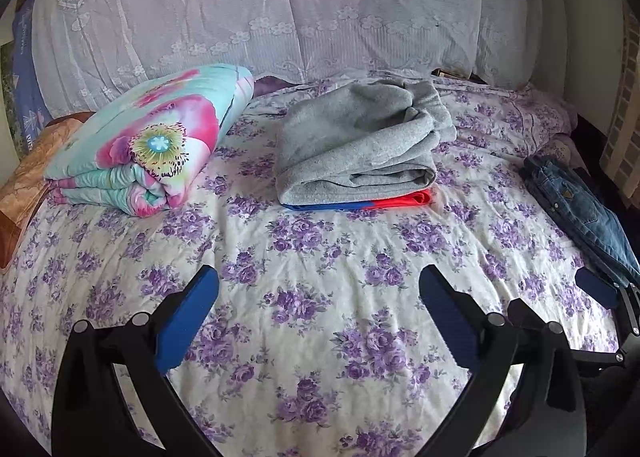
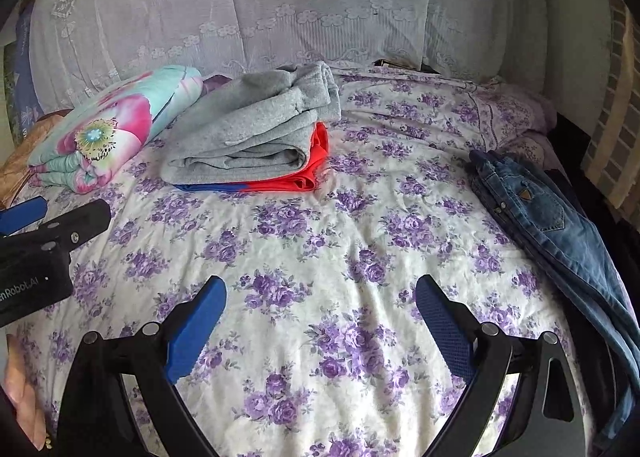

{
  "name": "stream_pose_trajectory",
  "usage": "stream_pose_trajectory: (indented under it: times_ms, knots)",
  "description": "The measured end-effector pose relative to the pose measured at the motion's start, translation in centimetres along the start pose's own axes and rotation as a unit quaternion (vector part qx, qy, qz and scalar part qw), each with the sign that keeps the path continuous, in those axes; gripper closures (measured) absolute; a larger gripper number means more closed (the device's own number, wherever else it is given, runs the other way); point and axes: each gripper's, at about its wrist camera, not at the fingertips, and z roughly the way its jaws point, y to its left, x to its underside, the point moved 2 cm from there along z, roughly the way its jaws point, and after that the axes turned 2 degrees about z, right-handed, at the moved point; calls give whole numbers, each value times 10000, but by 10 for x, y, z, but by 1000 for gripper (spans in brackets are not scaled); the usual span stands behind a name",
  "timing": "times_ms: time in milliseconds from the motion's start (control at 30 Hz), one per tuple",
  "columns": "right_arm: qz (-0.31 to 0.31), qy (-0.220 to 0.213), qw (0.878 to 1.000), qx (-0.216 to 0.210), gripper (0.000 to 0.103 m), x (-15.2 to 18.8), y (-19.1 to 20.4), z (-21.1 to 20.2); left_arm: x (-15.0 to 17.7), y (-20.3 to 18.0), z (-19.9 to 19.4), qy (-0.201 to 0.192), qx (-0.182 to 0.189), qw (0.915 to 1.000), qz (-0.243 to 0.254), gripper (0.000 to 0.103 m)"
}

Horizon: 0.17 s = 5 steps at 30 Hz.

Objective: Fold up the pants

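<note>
— Start at the left for me. What's lying there?

— A folded floral quilt (image 1: 148,141), turquoise and pink, sits at the left side of the bed (image 1: 320,257), up near the headboard end. It looks parked there to keep the middle free.

— And next along?

— A stack: grey sweatpants (image 1: 356,145) folded on top of a red-and-blue garment (image 1: 384,203), whose edge peeks out underneath. I'd guess that's the finished pile, set back out of the working area.

— Where are the two tongs?

— Both hover low over the bare middle of the sheet, touching nothing. The left tongs (image 1: 320,317) are released, blue pads spread wide apart with only purple flowers between them. The right tongs (image 2: 320,321) are the same, splayed and empty. From the right wrist view you can see the left tool's black body (image 2: 48,253) just beside it.

— So which pants are to be folded?

— I'd say the blue jeans (image 2: 560,225). They lie at the right edge of the bed, loosely doubled lengthwise, back pocket up, one end trailing toward the near corner. Nothing grips them yet. The right tongs are the nearer pair, so that side probably reaches first.

— And the room itself?

— The sheet is cream with purple roses, a little wrinkled. Behind the bed, a lace cover (image 1: 280,9) drapes over what seems to be large pillows or a headboard. There's a pale brick-patterned wall (image 2: 616,105) on the far right.
</note>
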Motion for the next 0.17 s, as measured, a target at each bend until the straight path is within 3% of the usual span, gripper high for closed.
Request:
stream_pose_trajectory:
  times_ms: [167]
  knots:
    - [-9, 3, 10000, -1, 7, 0, 0, 0, 2, -2, 0, 30, 2, 10000, -29, 5]
